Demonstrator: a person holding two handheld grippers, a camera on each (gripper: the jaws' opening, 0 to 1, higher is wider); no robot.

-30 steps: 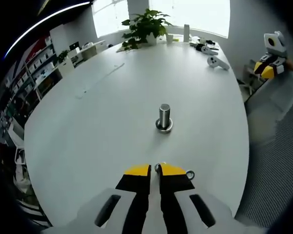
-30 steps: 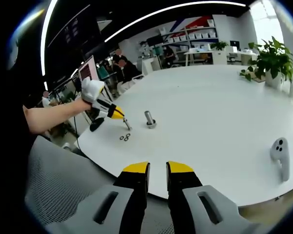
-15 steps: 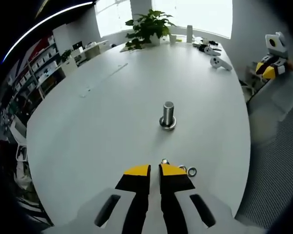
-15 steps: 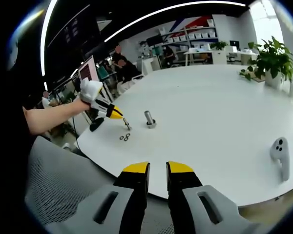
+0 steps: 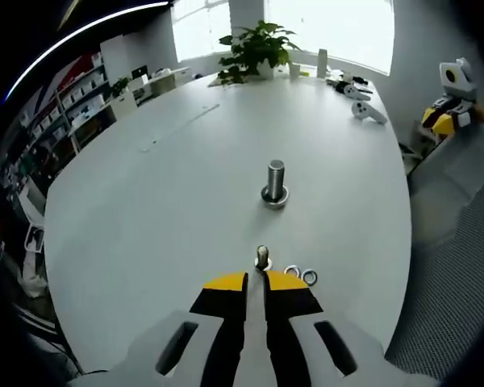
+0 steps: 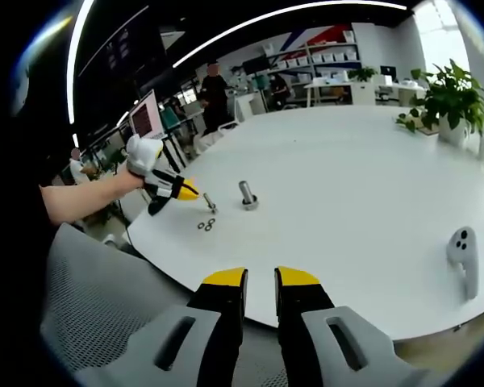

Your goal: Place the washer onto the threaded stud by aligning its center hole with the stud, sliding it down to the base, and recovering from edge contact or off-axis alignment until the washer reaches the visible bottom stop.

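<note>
Left tongs (image 5: 256, 280) are hovering over the white surface (image 5: 161, 201) with tips almost together; whether they are gripping the small metal piece (image 5: 262, 257) standing just past them cannot be told. Two washers (image 5: 301, 274) are lying beside the tips, well short of the single upright stud (image 5: 274, 182). The right gripper view is showing the right tongs (image 6: 260, 278) apart and empty off the surface's edge, facing one controller (image 6: 461, 254).
</note>
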